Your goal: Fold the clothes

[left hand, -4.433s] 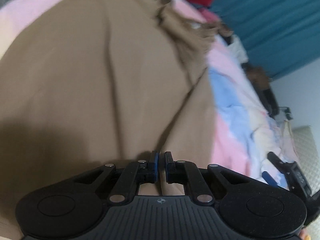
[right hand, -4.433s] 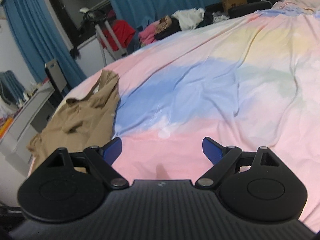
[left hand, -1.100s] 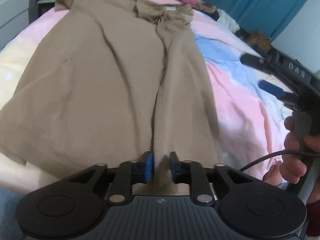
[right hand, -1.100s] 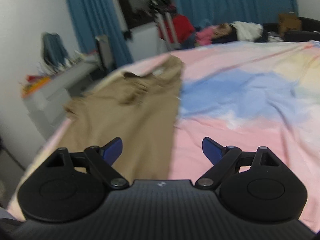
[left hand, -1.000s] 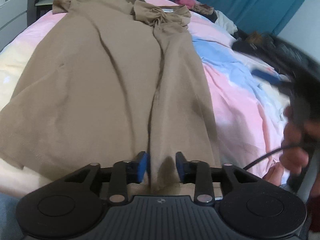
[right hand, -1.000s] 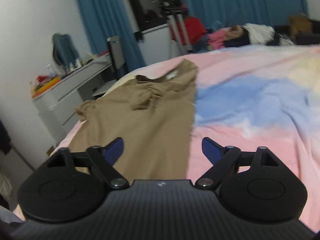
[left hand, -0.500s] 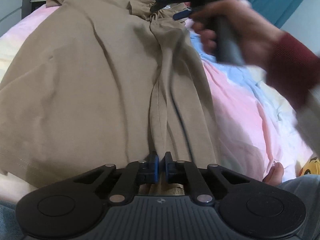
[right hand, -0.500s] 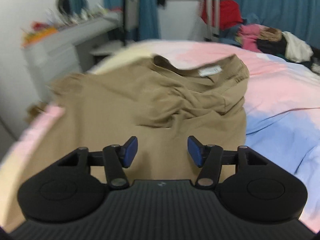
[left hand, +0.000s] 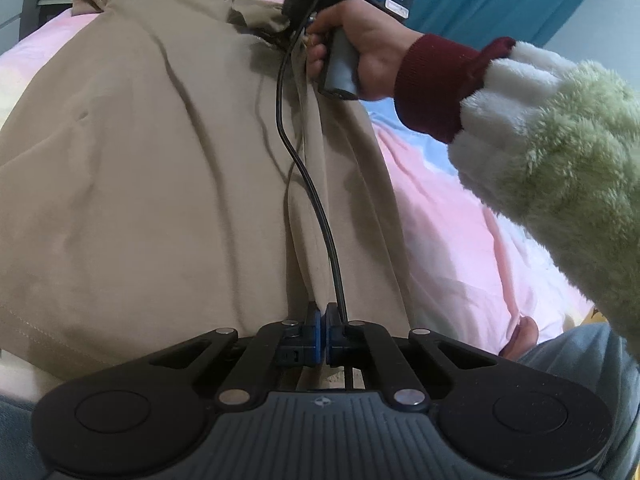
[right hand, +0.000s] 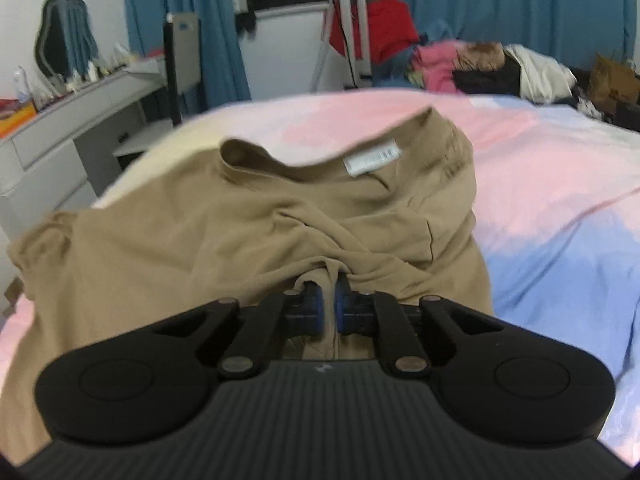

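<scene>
Tan shirt [left hand: 152,168] lies between both tongs: left tongs [left hand: 322,334] pinch its hem, right tongs [right hand: 328,310] its shoulder fold.

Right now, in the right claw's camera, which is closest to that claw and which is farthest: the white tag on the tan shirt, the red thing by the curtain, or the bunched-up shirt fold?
1. Bunched fold of the tan shirt: pinched in the right claw.
2. White tag: farther up, inside the collar.
3. Red cloth: past the bed's far edge, by the blue curtain.

One tan shirt [left hand: 168,168], two hand-held grippers, one bedsheet [right hand: 560,208]
</scene>
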Demonstrator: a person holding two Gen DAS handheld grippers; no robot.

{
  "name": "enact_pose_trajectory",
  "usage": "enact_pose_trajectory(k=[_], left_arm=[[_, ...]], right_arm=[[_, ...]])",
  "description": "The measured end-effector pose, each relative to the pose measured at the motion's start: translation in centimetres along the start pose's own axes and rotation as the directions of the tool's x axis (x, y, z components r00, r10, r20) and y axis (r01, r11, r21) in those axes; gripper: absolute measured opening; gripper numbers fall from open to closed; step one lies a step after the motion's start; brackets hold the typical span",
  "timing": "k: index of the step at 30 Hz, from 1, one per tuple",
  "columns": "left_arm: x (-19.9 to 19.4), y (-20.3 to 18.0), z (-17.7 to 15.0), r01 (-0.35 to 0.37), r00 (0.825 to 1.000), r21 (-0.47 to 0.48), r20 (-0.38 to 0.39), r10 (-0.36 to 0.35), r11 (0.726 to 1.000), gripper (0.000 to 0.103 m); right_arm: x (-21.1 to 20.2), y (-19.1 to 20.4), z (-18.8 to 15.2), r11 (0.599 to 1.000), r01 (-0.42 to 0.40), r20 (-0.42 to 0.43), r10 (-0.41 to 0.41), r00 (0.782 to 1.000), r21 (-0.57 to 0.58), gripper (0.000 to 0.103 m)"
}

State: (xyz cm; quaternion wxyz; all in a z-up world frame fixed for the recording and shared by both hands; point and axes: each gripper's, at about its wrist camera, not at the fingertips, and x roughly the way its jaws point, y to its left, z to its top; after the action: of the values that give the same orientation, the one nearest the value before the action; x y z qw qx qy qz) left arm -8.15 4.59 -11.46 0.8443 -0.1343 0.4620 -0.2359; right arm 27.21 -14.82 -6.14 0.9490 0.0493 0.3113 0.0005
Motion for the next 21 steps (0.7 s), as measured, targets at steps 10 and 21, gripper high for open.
enact_pose_trajectory(k=[10,21], left_arm=[[0.1,-1.2,0.8,-0.079,0.997,0.052,0.017,0.078,0.996,0.006],[-6.9,-4.8,0.8,-0.245,0.94,0.19,0.287,0.185,0.951,0.064]], right_arm=[[0.7,0.0,-1.0,1.0,-0.01,-0.04,0.009,0.999,-0.011,0.017],[-9.2,-0.7,-0.1,0.992,-0.127,0.067,0.126,0.99,0.017,0.063]])
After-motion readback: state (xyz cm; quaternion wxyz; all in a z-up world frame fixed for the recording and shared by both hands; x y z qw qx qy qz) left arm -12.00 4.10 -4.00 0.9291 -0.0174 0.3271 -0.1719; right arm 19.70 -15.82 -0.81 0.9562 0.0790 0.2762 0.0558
